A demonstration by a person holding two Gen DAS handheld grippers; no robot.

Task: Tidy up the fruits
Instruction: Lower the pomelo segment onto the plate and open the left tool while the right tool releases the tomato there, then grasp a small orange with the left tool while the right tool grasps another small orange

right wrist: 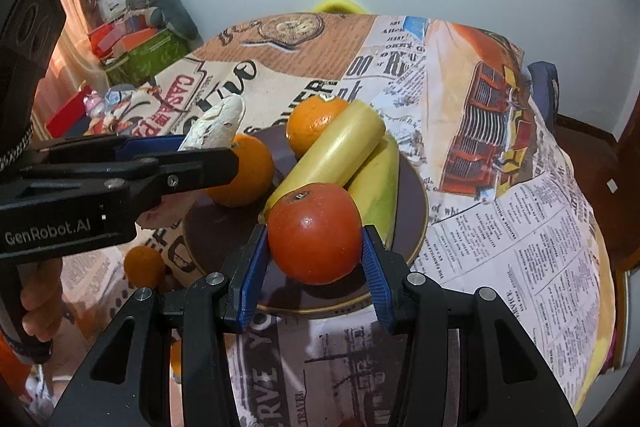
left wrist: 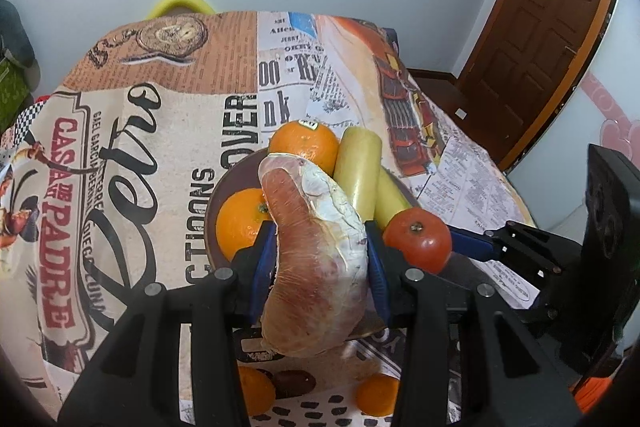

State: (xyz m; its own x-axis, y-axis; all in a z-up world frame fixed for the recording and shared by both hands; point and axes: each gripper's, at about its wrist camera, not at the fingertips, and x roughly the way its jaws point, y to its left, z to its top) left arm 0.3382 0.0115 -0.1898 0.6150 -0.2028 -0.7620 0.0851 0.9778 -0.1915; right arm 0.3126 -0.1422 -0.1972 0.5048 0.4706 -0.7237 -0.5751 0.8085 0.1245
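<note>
The left gripper clenched a peeled pomelo wedge, its long axis pointing away and upward over the brown plate. The right gripper clasped a red tomato above the plate's near rim. Beyond lay two bananas pointing away and two oranges. Bare cloth-covered counter spread out to the right.
</note>
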